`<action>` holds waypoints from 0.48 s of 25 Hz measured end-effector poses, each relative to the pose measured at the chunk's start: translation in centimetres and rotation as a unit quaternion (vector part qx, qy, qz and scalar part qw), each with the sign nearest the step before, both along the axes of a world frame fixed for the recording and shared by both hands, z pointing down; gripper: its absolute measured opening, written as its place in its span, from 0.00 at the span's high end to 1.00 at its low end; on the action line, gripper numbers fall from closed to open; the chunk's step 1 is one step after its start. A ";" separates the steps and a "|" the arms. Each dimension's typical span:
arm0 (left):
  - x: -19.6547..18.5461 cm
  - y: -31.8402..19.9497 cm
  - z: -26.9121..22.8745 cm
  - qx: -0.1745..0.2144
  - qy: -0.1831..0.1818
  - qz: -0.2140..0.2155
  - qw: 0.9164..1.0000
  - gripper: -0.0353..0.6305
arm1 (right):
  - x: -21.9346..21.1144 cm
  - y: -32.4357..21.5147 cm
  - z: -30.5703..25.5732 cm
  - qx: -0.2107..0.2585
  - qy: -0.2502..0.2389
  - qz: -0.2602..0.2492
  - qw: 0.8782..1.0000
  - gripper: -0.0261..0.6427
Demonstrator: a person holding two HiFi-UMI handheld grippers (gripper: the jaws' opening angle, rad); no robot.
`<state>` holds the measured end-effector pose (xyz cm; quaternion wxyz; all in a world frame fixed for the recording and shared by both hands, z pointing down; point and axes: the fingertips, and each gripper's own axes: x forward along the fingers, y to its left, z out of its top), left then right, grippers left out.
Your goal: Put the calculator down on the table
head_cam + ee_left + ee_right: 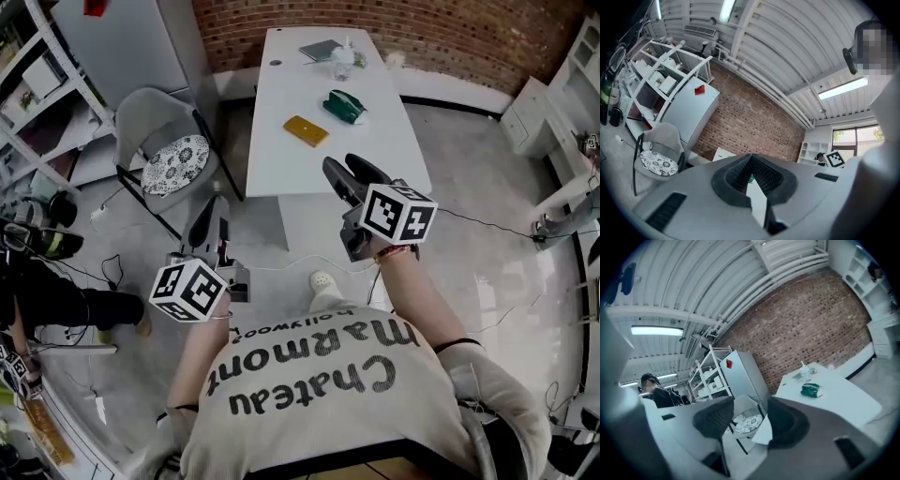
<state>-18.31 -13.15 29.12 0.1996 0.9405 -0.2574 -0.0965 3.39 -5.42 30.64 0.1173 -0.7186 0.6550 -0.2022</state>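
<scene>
A long white table (pixel 281 164) stands ahead of me. On it lie a flat yellow rectangular thing (pixel 306 130), which may be the calculator, and beyond it a dark green object (pixel 345 106) (pixel 811 390). My right gripper (pixel 349 171) (pixel 750 418) is raised over the table's near end, with a gap between its pads and nothing in it. My left gripper (pixel 214 220) (pixel 751 159) hangs lower, left of the table's near end. Its pads meet at the tips and hold nothing.
A grey notebook (pixel 321 50) and a small bottle (pixel 342 61) sit at the table's far end by the brick wall. A grey chair with a patterned cushion (pixel 169 150) stands left of the table. Cables trail over the floor. White shelves (pixel 37 84) line the left side.
</scene>
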 end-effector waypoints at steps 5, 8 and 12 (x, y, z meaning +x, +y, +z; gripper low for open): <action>0.5 1.3 -0.1 -0.005 0.007 0.005 1.000 0.94 | 0.0 2.3 -2.6 0.044 0.002 0.012 0.999 0.67; 0.9 1.9 -0.6 -0.001 0.008 0.010 1.000 0.94 | 0.5 3.2 -3.7 0.061 -0.004 0.020 0.998 0.73; 1.3 2.5 -1.4 0.007 0.006 0.008 1.000 0.94 | 0.8 3.8 -4.3 0.075 -0.011 0.012 0.997 0.84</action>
